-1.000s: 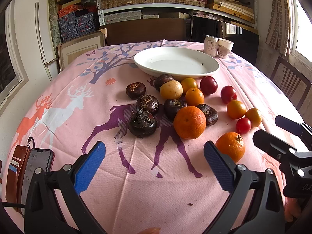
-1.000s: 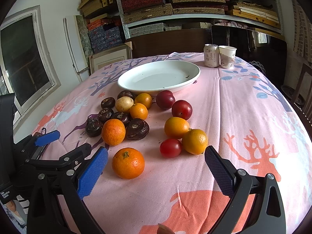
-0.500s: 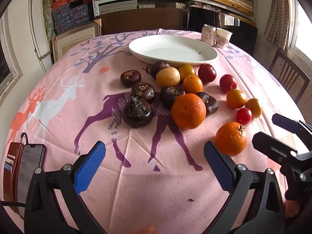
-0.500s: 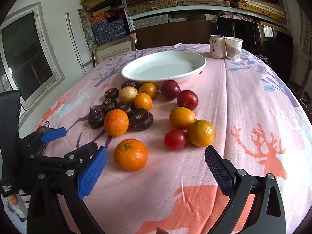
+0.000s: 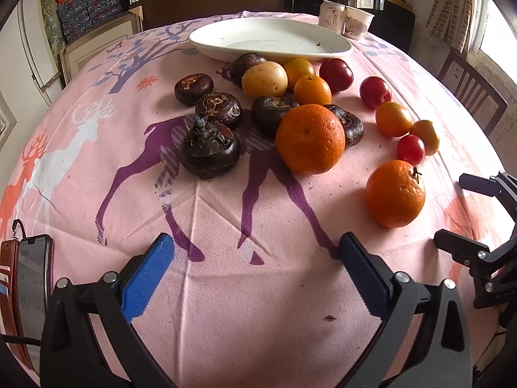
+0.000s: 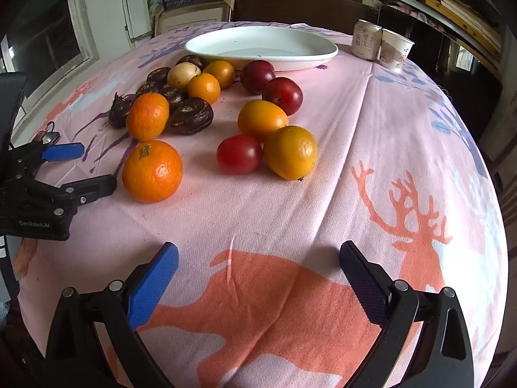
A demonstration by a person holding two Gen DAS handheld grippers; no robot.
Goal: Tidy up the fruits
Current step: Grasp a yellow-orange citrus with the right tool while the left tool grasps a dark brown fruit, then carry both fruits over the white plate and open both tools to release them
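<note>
Fruit all loose on the pink deer-print tablecloth [image 5: 226, 291], none on the white plate [image 5: 336, 52] yet. Plate sits at the far side, right behind the cluster.

Nearest pieces: one mandarin [image 5: 395, 193] lies alone at the near edge of the spread, a second mandarin [image 5: 309, 138] touches the dark water chestnuts [image 5: 210, 152] behind it. Further right: cherry tomato [image 6: 239, 154] touching an orange-yellow fruit [image 6: 290, 152], then two red plums [image 6: 282, 95] toward the plate.

Key relation: the lone mandarin is ahead and to the right of the left gripper [image 5: 255, 268], and ahead-left of the right gripper [image 6: 258, 270], roughly between the two. In the right wrist view it sits just beside the left gripper's fingertip, so the left looks nearer. It's near-round, stem tilted, so no long axis to line up with.

Both grippers: jaws wide apart, nothing held, hovering low over the cloth short of the fruit.

Judgement: nothing sorted so far; first pick probably the lone mandarin, then carry over the cluster to the plate.

Off to the left: phone in a wallet case [image 5: 30, 294]. Can [image 6: 365, 41] and paper cup [image 6: 395, 50] beyond the plate.
</note>
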